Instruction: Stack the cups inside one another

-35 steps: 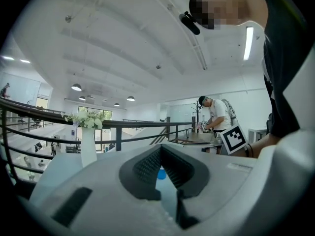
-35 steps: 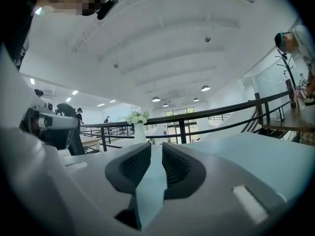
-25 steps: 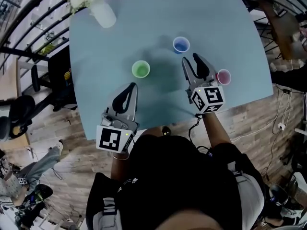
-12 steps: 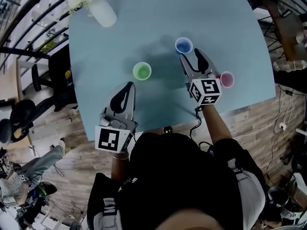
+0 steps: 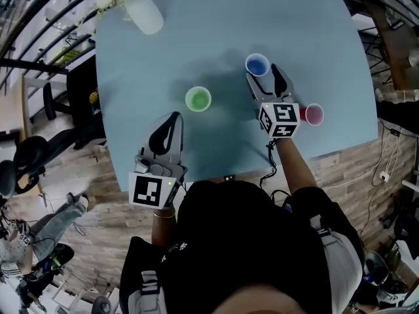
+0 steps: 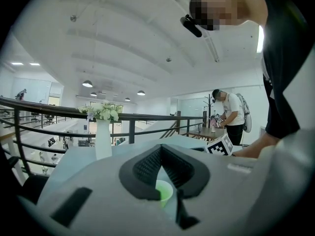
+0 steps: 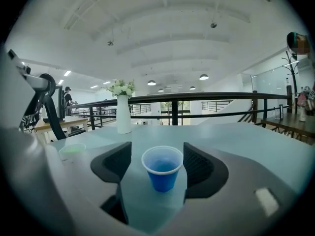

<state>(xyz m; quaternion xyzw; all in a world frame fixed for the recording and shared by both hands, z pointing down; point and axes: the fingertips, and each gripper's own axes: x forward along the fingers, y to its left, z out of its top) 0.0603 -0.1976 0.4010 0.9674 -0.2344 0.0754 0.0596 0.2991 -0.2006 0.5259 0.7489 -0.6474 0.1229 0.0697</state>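
Though the head view leaves it unclear, right gripper's (image 7: 156, 151) just-opening fingers (image 7: 199, 168) flank blue cup (image 7: 163, 177) untouched; left gripper's (image 6: 161, 150) are clenched.

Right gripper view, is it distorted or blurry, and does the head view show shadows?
Right gripper view: fisheye, the railing bows, corners black, blue cup sharp. Head view: soft dark shadow on the table left of the blue cup.

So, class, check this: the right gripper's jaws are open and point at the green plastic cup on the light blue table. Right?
Wrong cup. The jaws of the right gripper are open, having just been opening, and point at the blue plastic cup on the light blue table; nothing is gripped between them. The right gripper view shows it.
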